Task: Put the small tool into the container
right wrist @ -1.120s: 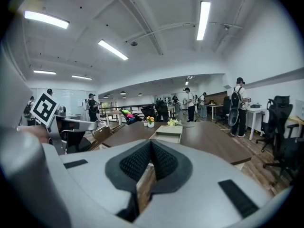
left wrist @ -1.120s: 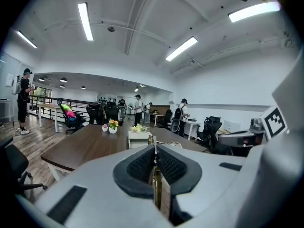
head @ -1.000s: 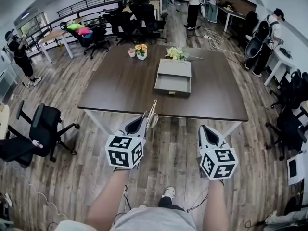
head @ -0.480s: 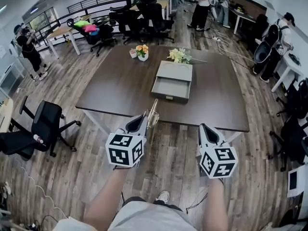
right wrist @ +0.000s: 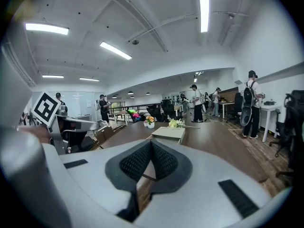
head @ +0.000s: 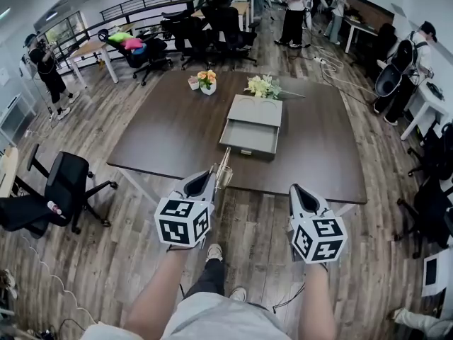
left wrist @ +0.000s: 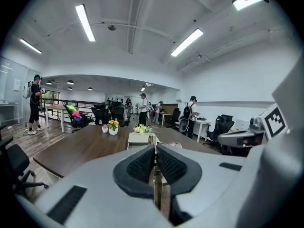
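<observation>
Firmly clamped between left gripper (head: 210,178) jaws: tool (head: 224,165), thin shaft jutting past the tips toward 12 o'clock, over the table (head: 163,133) edge. Container (head: 251,126) well apart at 12 o'clock, mid-table. Right gripper (head: 298,190) at 3 o'clock of left, jaws together, empty. Tool's kind hard to make out, shaft partly hidden by pads.

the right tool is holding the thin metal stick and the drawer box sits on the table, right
No: the left tool holds the thin metal stick, as the left gripper view shows; the right tool is shut on nothing. The drawer box does sit on the table.
</observation>
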A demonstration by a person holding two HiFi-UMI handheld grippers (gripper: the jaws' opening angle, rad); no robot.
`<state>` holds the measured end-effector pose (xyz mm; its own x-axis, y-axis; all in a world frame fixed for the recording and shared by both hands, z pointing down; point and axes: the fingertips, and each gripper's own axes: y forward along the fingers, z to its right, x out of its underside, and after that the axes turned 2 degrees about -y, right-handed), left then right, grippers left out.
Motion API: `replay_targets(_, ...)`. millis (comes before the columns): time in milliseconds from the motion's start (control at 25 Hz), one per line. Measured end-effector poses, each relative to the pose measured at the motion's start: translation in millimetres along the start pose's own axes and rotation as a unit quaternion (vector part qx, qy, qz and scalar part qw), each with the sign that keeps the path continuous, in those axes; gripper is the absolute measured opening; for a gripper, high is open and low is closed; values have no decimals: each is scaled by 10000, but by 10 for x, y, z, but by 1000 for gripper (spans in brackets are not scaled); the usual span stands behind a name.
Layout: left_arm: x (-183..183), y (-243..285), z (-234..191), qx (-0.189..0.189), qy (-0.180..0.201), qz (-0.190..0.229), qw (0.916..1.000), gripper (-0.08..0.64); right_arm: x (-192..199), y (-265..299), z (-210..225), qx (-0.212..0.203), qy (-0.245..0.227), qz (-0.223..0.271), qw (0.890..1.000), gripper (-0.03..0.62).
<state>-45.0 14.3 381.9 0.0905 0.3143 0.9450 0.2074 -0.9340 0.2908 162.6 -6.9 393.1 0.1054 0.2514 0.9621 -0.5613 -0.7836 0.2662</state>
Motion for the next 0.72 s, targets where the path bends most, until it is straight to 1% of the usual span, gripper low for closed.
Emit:
replay_targets(240, -77, 333, -182, -5, -43, 13, 10000, 14, -83, 367, 118, -12, -43, -18, 10000, 3)
replay_targets(440, -153, 641, -359, 66, -32, -41, 10000, 14, -159, 723, 184, 19, -35, -53, 10000, 3)
replay_targets(720, -260, 1090, -720, 181, -46, -188, 9996, 15, -263, 1266, 244, 135, 37, -153, 9998, 3)
